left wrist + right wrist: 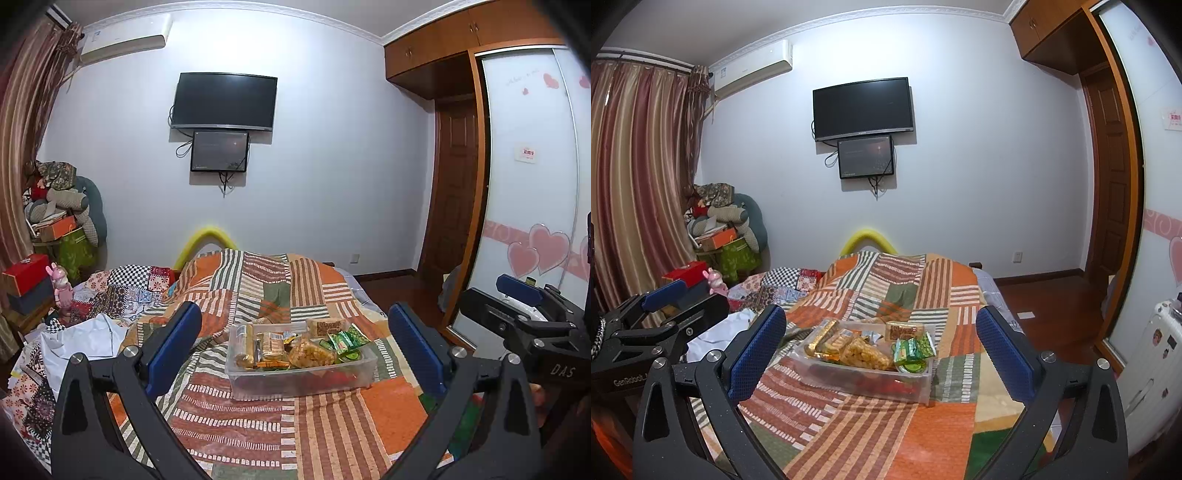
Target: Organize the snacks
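Two grippers, left (295,347) and right (881,343), spread apart, snack box (301,373) between, rumpled clothes (81,339) leftward

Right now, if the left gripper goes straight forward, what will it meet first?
Probably the clear snack box on the patchwork bedspread; the open left gripper frames it, with nothing between, though depth is unclear.
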Demonstrator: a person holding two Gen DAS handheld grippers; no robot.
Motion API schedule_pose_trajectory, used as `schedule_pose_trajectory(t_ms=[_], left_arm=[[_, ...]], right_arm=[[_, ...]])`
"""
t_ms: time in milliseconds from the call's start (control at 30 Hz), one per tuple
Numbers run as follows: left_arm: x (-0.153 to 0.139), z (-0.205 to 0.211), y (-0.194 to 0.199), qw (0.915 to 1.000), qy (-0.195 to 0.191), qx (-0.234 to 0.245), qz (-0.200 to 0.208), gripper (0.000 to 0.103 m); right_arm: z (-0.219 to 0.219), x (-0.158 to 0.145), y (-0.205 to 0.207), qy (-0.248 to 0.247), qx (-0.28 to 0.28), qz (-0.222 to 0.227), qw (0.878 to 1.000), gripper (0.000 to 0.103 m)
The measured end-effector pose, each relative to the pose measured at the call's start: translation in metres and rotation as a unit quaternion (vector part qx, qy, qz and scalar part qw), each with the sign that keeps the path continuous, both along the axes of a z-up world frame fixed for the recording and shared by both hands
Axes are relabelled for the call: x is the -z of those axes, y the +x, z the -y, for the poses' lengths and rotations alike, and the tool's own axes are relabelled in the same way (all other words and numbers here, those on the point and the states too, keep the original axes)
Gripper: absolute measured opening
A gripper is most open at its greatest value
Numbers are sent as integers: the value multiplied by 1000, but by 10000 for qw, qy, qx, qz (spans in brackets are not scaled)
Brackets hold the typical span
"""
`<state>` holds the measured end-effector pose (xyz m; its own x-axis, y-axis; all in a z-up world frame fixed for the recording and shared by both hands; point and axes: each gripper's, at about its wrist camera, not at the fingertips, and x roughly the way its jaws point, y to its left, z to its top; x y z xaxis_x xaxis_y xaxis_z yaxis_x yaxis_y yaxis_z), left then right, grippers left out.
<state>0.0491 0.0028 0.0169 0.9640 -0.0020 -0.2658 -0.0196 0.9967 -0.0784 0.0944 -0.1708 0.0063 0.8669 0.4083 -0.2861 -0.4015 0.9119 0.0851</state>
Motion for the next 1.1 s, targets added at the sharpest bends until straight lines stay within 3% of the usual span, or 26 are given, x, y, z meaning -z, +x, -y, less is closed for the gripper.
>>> schedule_pose_trajectory(t_ms=[1100], left_arm=[[0,-1,1,9997,-169,153,23,102]], right_arm=[[1,3,4,-44,-37,-67,10000,103]])
